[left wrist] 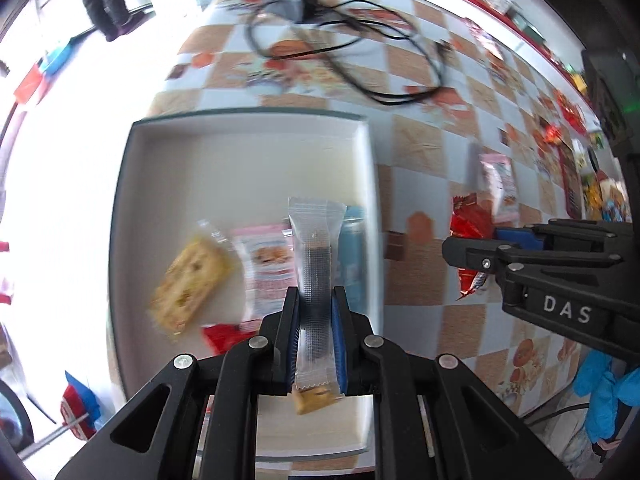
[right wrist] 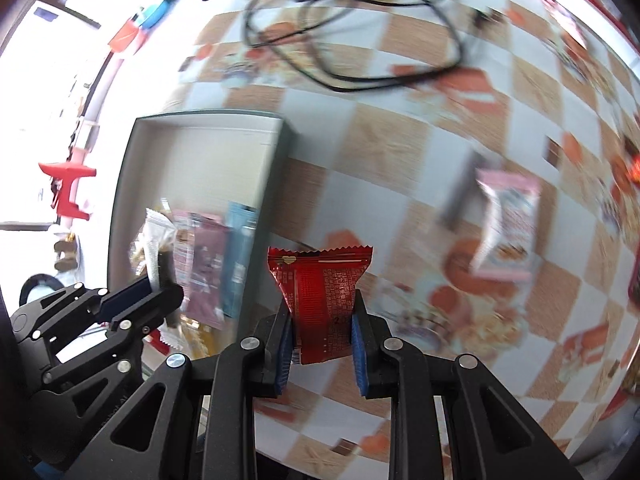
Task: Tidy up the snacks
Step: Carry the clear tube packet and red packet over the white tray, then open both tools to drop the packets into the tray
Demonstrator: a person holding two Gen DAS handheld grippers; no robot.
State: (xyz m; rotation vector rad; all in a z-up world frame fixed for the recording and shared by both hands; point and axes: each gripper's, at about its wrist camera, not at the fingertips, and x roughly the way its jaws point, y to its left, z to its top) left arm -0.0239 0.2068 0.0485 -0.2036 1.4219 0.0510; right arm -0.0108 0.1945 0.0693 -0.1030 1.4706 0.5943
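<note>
1. the left gripper [left wrist: 316, 312] is clamped on a clear-wrapped snack bar [left wrist: 314, 256], pads pressing its sides near the lower end; the bar's long axis runs straight out along the fingers, its crimped top end ahead of the tips.
2. that bar hangs directly above the white tray [left wrist: 248, 128], over the tray's right part, where a yellow cracker pack [left wrist: 190, 280], a pink packet [left wrist: 268, 264] and a blue packet [left wrist: 354, 256] already lie side by side.
3. the right gripper [right wrist: 322, 328] is closed on a red snack packet [right wrist: 320, 292], gripped across its lower half, with the zigzag top edge pointing away from the fingers.
4. in the right wrist view the red packet sits over the checked tablecloth [right wrist: 384, 132], just to the right of the tray's right wall, so the tray lies to its left and not yet beneath it.
5. judgement: the left hand is the nearer to a drop, since its bar is already over the tray; the right one likely needs a sideways shift leftward first.
6. a loose pink packet [right wrist: 506, 224] lies on the cloth well to the right, and black cables [right wrist: 352, 32] lie beyond the tray, apart from both grippers.
</note>
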